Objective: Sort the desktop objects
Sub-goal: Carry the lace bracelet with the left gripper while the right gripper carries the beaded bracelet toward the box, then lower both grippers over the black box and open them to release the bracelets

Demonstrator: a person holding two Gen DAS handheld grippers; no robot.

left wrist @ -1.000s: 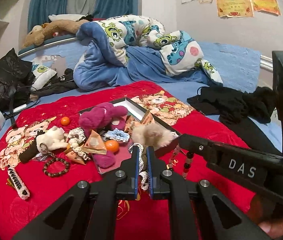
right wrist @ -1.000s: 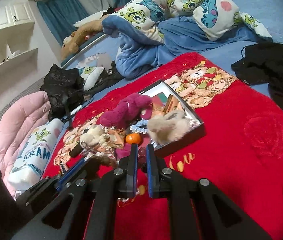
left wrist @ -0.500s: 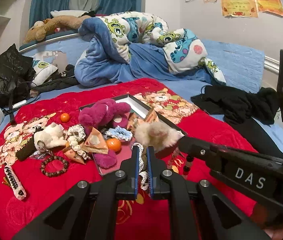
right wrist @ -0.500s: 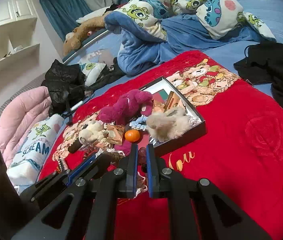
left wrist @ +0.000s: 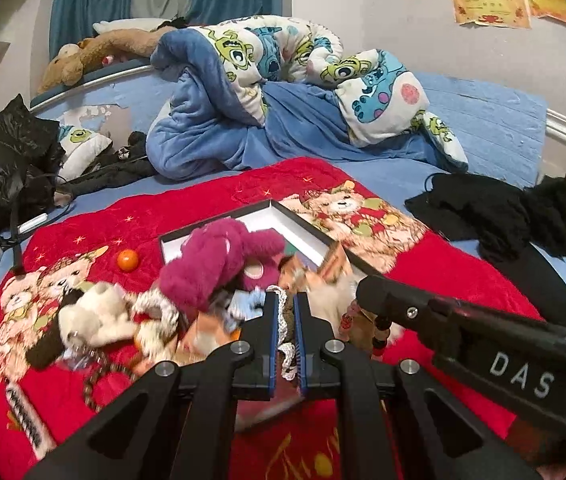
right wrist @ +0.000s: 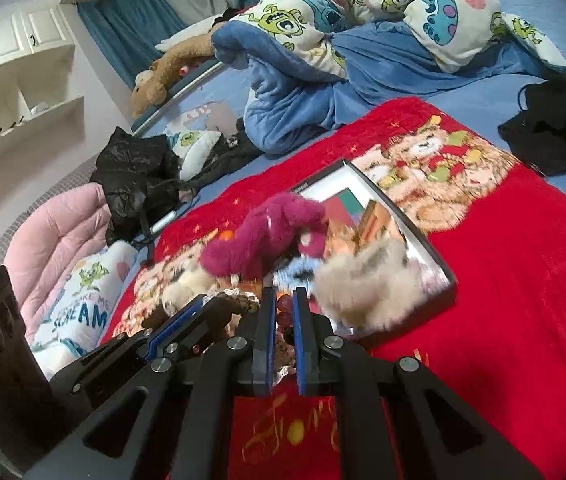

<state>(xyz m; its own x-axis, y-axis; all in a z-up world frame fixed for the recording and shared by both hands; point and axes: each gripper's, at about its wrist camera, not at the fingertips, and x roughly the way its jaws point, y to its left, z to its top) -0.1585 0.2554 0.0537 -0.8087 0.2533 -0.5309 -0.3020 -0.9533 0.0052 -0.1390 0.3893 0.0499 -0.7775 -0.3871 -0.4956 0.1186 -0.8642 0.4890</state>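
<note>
Left wrist view: left gripper (left wrist: 286, 312), jaws nearly closed on a white crocheted lace strip (left wrist: 281, 320); only here a small orange ball (left wrist: 128, 259) lies left of centre on the red blanket (left wrist: 463, 268). Right wrist view: right gripper (right wrist: 283, 312), jaws nearly closed on a reddish bead string (right wrist: 283, 307); only here white shelves (right wrist: 23, 120) show upper left. Mid-frame, a black-rimmed tray (right wrist: 423, 236) on the bed carries a magenta plush bear (right wrist: 267, 236) and a beige fluffy toy (right wrist: 367, 280), blurred
</note>
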